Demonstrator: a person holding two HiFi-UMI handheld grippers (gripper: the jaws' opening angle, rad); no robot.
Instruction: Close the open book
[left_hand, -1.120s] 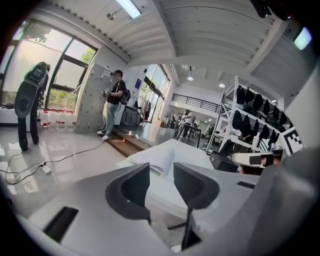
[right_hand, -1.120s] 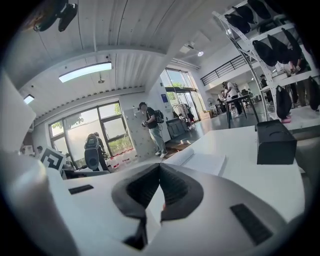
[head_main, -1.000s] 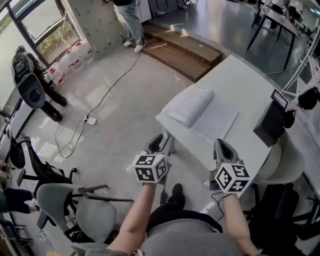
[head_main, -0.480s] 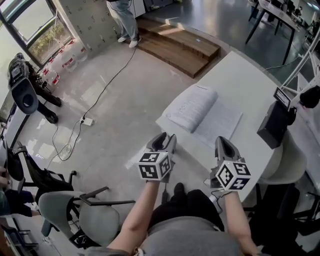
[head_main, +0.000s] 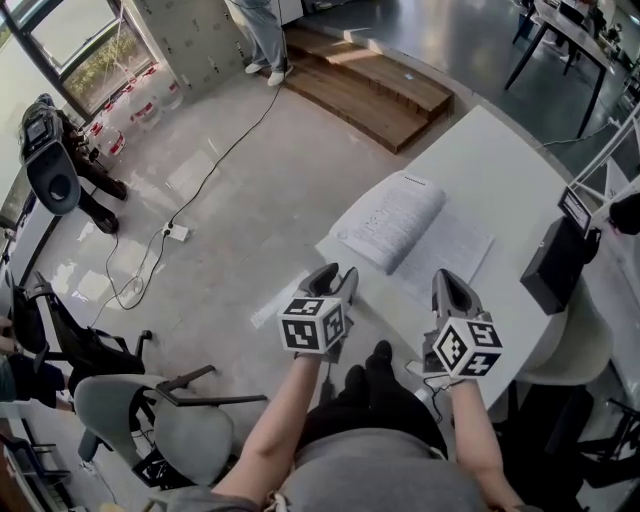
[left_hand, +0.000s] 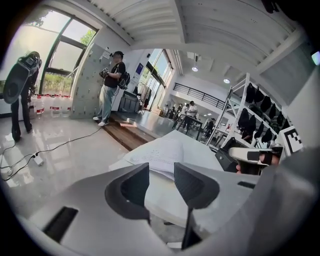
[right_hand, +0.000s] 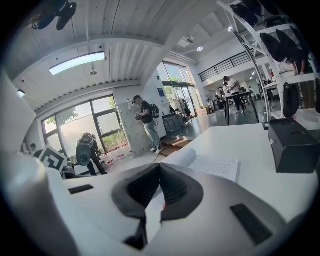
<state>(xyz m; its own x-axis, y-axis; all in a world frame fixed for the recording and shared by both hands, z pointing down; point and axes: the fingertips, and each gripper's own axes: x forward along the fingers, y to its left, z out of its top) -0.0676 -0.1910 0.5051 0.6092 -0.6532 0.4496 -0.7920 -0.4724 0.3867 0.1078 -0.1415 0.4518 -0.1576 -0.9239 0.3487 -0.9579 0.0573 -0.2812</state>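
The open book (head_main: 415, 232) lies flat on the near left corner of the white table (head_main: 490, 165), its left pages bulging into a thick stack. My left gripper (head_main: 336, 281) hovers just off the table's corner, short of the book; its jaws are opening, with nothing between them. From the left gripper view the book (left_hand: 165, 151) shows past that gap. My right gripper (head_main: 448, 286) hangs over the table's near edge, shut and empty; its pads meet in the right gripper view (right_hand: 159, 166), with the book (right_hand: 200, 162) beyond.
A black box (head_main: 556, 262) stands on the table right of the book. Wooden steps (head_main: 370, 80) and a standing person (head_main: 262, 30) are beyond the table. A cable with a power strip (head_main: 178, 233) crosses the floor. Grey chairs (head_main: 170, 420) stand at lower left, another (head_main: 580, 340) at right.
Both grippers have come forward a little toward the book's near edge. The book has not moved on the table.
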